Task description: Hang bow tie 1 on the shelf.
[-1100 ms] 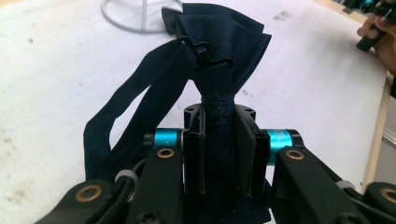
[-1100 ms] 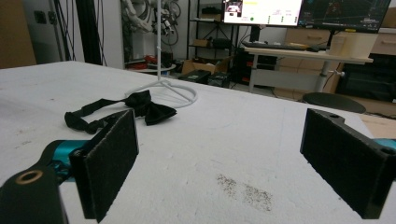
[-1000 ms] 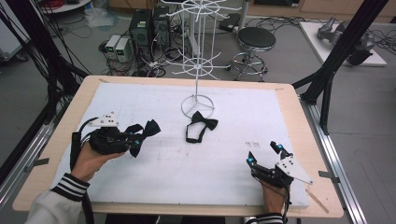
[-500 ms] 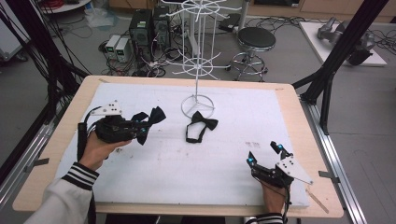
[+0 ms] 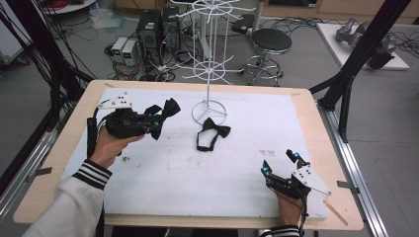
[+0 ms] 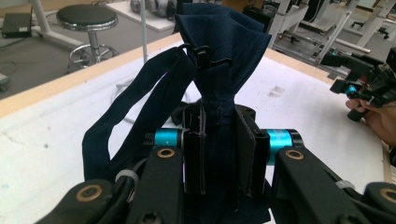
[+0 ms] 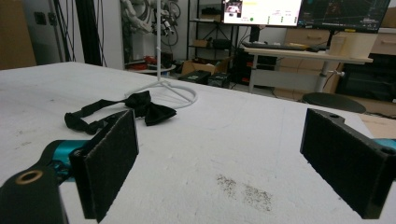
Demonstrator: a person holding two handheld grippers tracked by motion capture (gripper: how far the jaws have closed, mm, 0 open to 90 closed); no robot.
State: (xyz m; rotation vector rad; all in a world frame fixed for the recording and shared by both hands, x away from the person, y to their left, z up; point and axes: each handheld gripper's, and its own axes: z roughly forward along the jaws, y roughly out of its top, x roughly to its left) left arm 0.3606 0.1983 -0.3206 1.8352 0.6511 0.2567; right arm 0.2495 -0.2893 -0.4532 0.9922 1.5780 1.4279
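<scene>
Your left gripper (image 5: pixel 157 120) had its jaws clamped on the knot of a navy bow tie (image 6: pixel 219 60), held up off the counter (image 5: pixel 306 106) at its left side, the strap looping down beside it. A black bow tie (image 5: pixel 212 133) lay flat at the foot of the white wire rack (image 5: pixel 209 74). Your right gripper (image 5: pixel 280 165) rested near the front right corner, jaws wide with nothing between them.

No readable text or labels, monitor (image 7: pixel 261 11) screens perhaps too blurred.
</scene>
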